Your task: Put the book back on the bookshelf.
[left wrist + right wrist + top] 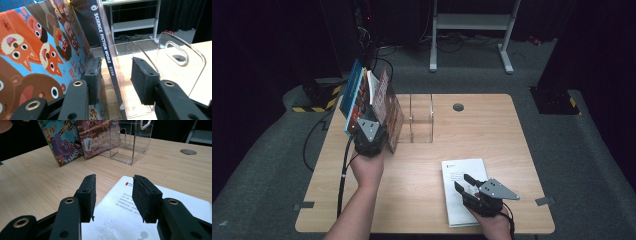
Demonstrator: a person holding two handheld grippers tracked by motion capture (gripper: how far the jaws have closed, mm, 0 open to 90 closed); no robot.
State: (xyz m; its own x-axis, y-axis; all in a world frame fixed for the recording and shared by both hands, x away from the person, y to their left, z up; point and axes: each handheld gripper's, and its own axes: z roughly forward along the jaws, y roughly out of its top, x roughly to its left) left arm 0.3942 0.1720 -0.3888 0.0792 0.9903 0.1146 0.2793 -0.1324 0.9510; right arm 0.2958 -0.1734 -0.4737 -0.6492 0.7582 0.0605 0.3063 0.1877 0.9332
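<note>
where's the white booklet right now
The white booklet lies flat on the table at its near right in the high view, just under the right gripper, well apart from the clear stand and the leaning books.

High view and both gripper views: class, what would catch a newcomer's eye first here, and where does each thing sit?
The bright picture books leaning at the table's far left stand out first, with the left gripper right at them, its open jaws either side of the Science Fiction World spine. Beside them stands a clear plastic holder. Near the front right edge a white booklet lies flat under the open right gripper.
</note>
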